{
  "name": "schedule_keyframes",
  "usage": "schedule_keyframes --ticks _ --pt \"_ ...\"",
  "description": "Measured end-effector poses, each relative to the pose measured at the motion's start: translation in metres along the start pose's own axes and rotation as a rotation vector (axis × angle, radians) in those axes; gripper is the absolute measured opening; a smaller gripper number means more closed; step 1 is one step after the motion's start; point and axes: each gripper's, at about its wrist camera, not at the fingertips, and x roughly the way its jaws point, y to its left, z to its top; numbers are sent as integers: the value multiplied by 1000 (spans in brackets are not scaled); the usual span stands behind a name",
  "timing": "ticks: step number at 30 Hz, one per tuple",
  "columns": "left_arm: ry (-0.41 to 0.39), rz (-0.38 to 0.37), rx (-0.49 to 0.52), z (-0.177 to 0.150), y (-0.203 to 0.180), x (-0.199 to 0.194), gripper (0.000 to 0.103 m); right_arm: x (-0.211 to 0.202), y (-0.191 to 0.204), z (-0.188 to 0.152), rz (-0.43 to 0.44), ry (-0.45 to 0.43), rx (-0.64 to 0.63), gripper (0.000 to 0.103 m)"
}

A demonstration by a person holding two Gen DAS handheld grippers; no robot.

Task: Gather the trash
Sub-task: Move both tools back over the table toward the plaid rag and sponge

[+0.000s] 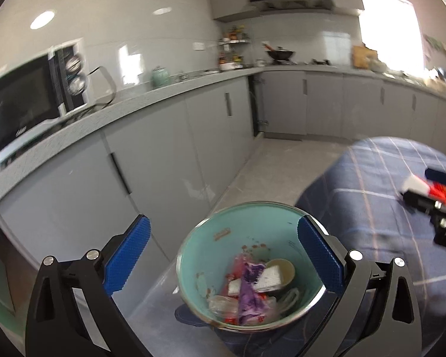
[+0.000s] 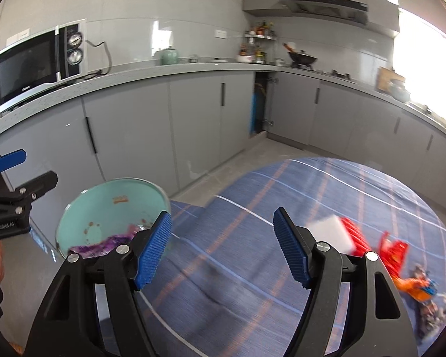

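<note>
A teal trash bin (image 1: pixel 246 229) stands on the floor beside a round table with a blue plaid cloth (image 1: pixel 380 184); it holds a purple wrapper (image 1: pixel 249 285), a white packet and other scraps. My left gripper (image 1: pixel 223 255) is open and empty above the bin. In the right wrist view the bin (image 2: pixel 104 208) sits low left, and my right gripper (image 2: pixel 223 247) is open and empty over the cloth (image 2: pixel 312 196). A red and white wrapper (image 2: pixel 348 235), a red scrap (image 2: pixel 395 253) and an orange scrap (image 2: pixel 416 285) lie on the cloth to its right.
Grey kitchen cabinets (image 2: pixel 133 131) run along the wall under a counter with a microwave (image 2: pixel 35 65). A wok (image 2: pixel 301 56) sits on the stove at the far corner. Grey tiled floor (image 1: pixel 276 163) lies between cabinets and table. The left gripper (image 2: pixel 12 196) shows at the right view's left edge.
</note>
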Motion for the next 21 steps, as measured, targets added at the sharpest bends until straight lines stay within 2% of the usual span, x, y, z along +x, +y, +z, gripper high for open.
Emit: schedule_keyframes --ticks 10,16,21 --pt "28 -105 86 3 -69 2 97 -51 -99 -39 -204 2 120 72" --pt "17 -177 111 11 -117 2 97 -72 -169 -77 -391 74 223 72" --pt "29 -227 130 20 -157 9 97 -86 -217 -101 -488 120 299 72"
